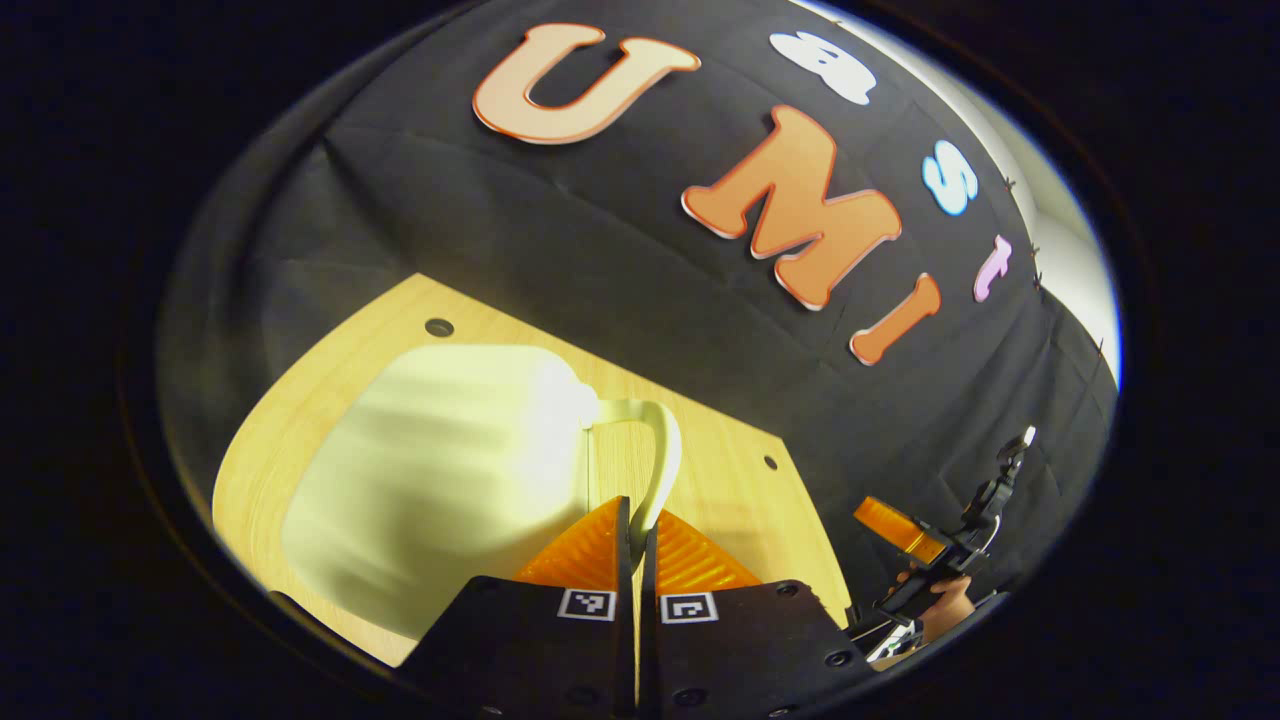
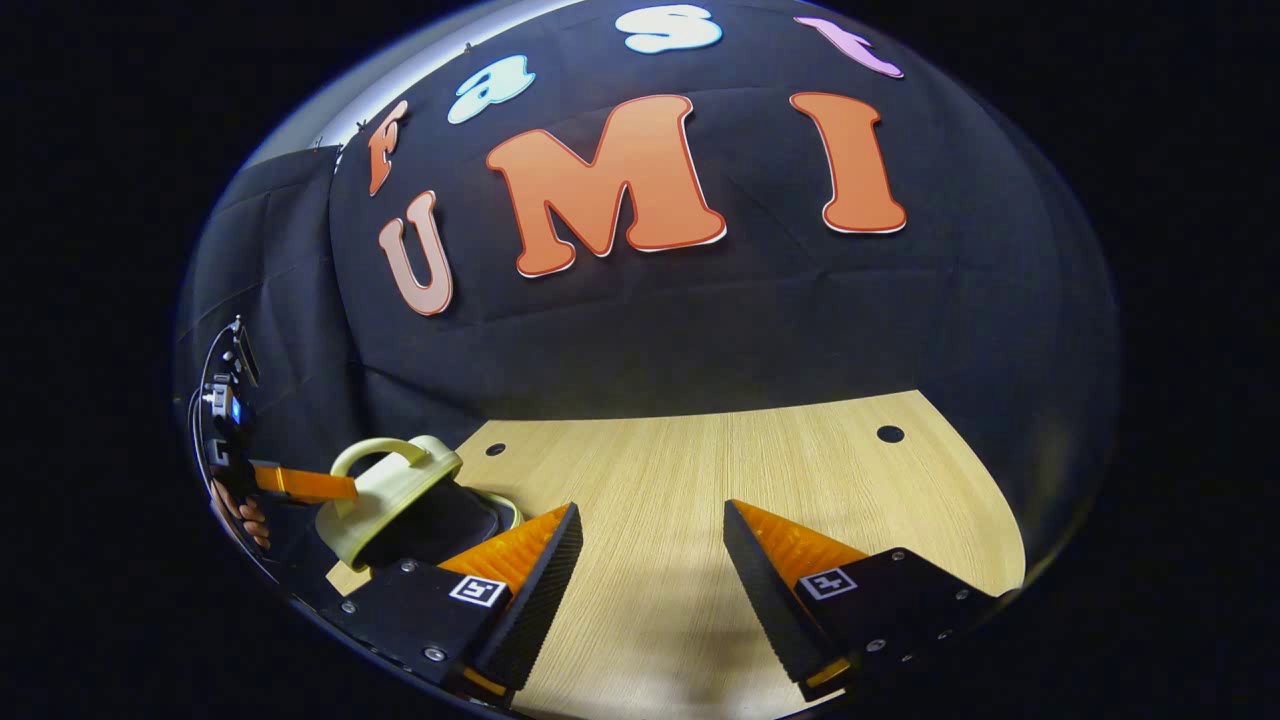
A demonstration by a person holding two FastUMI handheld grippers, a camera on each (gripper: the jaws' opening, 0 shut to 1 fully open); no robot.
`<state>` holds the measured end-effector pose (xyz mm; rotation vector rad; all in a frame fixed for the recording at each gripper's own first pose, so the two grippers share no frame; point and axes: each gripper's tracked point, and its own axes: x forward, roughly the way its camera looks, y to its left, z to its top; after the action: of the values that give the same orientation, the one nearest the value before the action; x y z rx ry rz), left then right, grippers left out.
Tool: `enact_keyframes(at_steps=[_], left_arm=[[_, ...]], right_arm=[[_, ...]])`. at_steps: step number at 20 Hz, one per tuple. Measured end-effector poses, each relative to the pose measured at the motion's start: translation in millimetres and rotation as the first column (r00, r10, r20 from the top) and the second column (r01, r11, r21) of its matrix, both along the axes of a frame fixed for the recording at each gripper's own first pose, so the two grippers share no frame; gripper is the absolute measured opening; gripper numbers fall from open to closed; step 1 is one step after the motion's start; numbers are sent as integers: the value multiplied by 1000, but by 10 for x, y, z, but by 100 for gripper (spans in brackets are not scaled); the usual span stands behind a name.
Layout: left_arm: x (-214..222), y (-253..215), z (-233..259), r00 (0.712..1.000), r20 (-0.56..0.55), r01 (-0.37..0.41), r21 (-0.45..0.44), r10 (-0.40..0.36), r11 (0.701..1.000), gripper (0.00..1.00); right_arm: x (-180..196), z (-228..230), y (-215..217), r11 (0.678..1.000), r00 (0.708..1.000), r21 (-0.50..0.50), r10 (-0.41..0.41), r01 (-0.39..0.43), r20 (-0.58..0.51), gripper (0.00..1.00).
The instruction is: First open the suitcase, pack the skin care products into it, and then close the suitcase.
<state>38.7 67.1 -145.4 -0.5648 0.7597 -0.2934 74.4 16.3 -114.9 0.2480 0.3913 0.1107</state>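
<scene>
Gripping the suitcase by its handle, the left gripper has its fingers pressed together on the loop in the left gripper view; the pale case looks blurred above the bench. The right gripper shows far right, in a hand.

Right gripper view: the right gripper hangs over bare bench, fingers spread wide, holding nothing. At left the suitcase stands partly open, lid raised, the left gripper at its lid.
</scene>
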Motion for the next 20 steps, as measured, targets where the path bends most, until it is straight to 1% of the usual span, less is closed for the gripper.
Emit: enact_keyframes(at_steps=[4, 6, 8, 9, 10, 11, 12, 13, 14, 15, 16, 17, 18, 19, 20], left_arm=[[-111, -380, -417, 995, -70, 75, 109, -68, 991, 2], [-142, -508, -613, 992, -108, 88, 164, -71, 982, 2], [-161, -580, -822, 990, -121, 99, 255, -70, 962, 3], [-192, -597, -912, 989, -124, 118, 311, -83, 943, 2], [-201, -605, -992, 986, -131, 146, 374, -104, 916, 0], [-221, -633, -1047, 981, -137, 180, 417, -134, 891, 5], [-231, -688, -1102, 976, -151, 209, 437, -157, 875, 10], [-231, -712, -1157, 973, -166, 217, 446, -159, 868, 27], [-223, -734, -1185, 972, -176, 220, 446, -156, 868, 29], [-171, -751, -1174, 974, -164, 212, 443, -154, 871, 36], [-121, -813, -1111, 975, -153, 210, 416, -159, 885, 46], [-59, -871, -1039, 976, -135, 210, 396, -170, 894, 46], [34, -919, -948, 978, -106, 205, 385, -177, 900, 60], [-55, -1017, -863, 981, -78, 194, 385, -178, 902, 75], [-64, -1003, -759, 985, -45, 173, 392, -169, 904, 82]], right_arm=[[-130, -66, -89, 1000, 1000, -11, 7, -7, -10, 91], [-130, -66, -137, 1000, 1000, -19, 6, -6, -11, 91], [-133, -65, -173, 1000, 1000, -20, 1, -2, -10, 91], [-139, -67, -175, 1000, 1000, -18, 4, -4, -10, 91], [-139, -85, -178, 1000, 1000, -22, 6, -6, -12, 91], [-148, -87, -180, 1000, 1000, -26, 11, -11, -11, 91], [-149, -89, -177, 999, 1000, -31, 15, -15, -12, 91], [-155, -98, -169, 999, 1000, -32, 20, -20, -11, 91], [-163, -98, -157, 999, 1000, -33, 24, -25, -11, 91], [-167, -111, -147, 999, 1000, -34, 27, -27, -10, 91], [-172, -102, -129, 999, 999, -34, 32, -32, -4, 91], [-178, -91, -123, 999, 999, -35, 36, -36, 1, 91], [-178, -69, -104, 999, 999, -34, 41, -41, 10, 91], [-172, -54, -91, 999, 999, -36, 42, -41, 19, 91], [-167, -22, -76, 998, 999, -38, 41, -40, 33, 91]])
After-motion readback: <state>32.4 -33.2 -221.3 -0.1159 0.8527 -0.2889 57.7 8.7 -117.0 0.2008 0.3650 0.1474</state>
